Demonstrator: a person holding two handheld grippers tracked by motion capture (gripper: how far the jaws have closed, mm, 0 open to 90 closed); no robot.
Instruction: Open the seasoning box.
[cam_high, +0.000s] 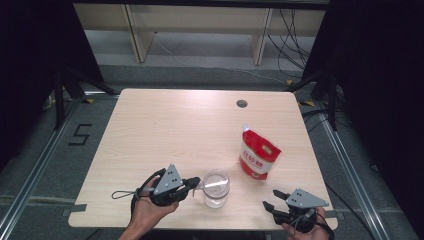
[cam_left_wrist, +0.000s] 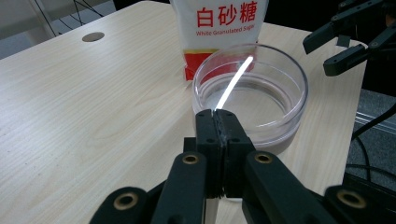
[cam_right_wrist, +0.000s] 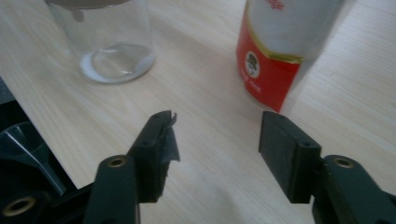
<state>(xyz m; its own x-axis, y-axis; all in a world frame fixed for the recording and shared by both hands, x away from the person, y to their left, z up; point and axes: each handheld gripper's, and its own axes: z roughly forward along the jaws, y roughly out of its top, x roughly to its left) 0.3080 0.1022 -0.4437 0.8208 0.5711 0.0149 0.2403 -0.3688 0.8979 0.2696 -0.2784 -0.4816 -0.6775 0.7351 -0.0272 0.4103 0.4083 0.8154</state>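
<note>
A clear glass jar (cam_high: 216, 189) stands near the table's front edge. My left gripper (cam_high: 196, 182) is at the jar's left, shut on a thin white stick (cam_high: 214, 185) that slants over the rim into it. In the left gripper view the jaws (cam_left_wrist: 217, 119) pinch the stick (cam_left_wrist: 233, 84) in front of the jar (cam_left_wrist: 289, 126). A red and white sugar pouch (cam_high: 257, 157) stands upright behind and to the right of the jar. My right gripper (cam_high: 270, 198) hovers open at the front right, nothing between its jaws (cam_right_wrist: 215, 140); the jar (cam_right_wrist: 112, 42) and pouch (cam_right_wrist: 275, 60) lie beyond it.
The wooden table (cam_high: 165, 130) has a round cable hole (cam_high: 242, 103) near its far edge. Its front edge runs just under both hands. Wooden furniture legs and cables stand on the floor beyond, with dark curtains at both sides.
</note>
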